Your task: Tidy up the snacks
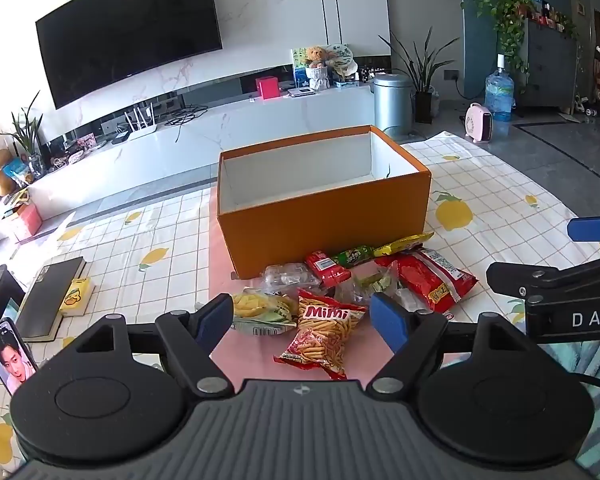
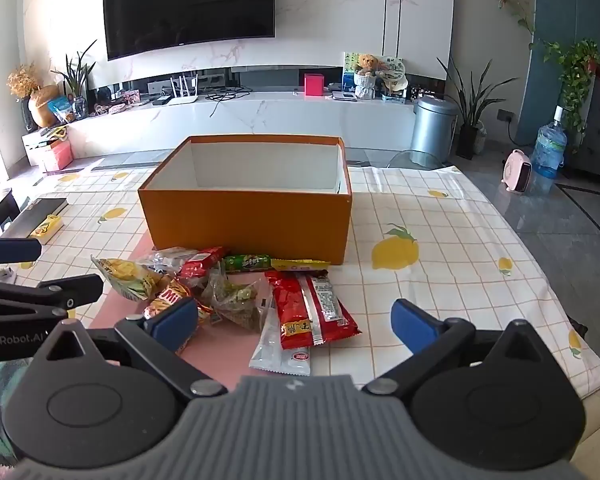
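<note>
An open orange box (image 1: 324, 216) (image 2: 248, 220) with a white, empty inside stands on the lemon-print tablecloth. Several snack packets lie in a heap in front of it: a red Mimi bag (image 1: 320, 332), a yellow-green chips bag (image 1: 260, 310) (image 2: 128, 276), a big red packet (image 1: 432, 280) (image 2: 308, 308), a green stick (image 2: 246, 263) and a white sachet (image 2: 280, 352). My left gripper (image 1: 304, 320) hangs open above the Mimi bag, holding nothing. Just as open and bare, my right gripper (image 2: 294, 322) hovers over the big red packet.
A dark notebook (image 1: 50, 296) and a small yellow box (image 1: 76, 296) lie at the table's left, with a phone (image 1: 4, 354) at the near-left edge. Behind the table run a low white TV cabinet (image 2: 240, 120), a metal bin (image 2: 432, 128) and a water jug (image 2: 548, 152).
</note>
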Available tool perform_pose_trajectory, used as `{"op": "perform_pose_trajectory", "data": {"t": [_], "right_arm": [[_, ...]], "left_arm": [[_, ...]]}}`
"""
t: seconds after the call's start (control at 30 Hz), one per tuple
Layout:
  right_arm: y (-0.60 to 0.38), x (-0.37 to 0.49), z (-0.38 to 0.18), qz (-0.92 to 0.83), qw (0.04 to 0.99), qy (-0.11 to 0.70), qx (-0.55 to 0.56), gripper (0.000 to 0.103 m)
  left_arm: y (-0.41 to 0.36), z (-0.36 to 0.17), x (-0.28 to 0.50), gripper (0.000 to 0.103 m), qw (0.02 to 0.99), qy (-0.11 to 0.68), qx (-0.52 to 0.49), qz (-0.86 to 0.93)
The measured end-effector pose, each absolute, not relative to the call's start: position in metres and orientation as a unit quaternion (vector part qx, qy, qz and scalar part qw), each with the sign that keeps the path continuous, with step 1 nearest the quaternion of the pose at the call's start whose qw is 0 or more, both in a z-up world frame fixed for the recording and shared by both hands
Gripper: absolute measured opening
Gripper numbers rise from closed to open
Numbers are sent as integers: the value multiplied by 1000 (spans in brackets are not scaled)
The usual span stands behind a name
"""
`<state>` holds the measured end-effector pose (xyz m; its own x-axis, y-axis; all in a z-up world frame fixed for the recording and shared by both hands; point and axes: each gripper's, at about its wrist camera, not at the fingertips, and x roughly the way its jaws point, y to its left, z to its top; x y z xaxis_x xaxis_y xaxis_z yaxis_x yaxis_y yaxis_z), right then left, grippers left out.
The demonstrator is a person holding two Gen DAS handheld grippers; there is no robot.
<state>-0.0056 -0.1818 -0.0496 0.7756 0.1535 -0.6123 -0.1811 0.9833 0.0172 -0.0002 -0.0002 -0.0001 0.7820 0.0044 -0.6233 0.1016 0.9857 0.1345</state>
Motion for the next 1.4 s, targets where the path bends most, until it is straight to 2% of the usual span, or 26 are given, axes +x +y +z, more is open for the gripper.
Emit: {"op": "perform_pose_trajectory", "data": {"t": [1.4], "right_arm": [[-182, -6, -49, 89, 941, 326, -15, 99]], "left_arm": [[1, 0, 0, 91, 938, 334, 85, -25]]}}
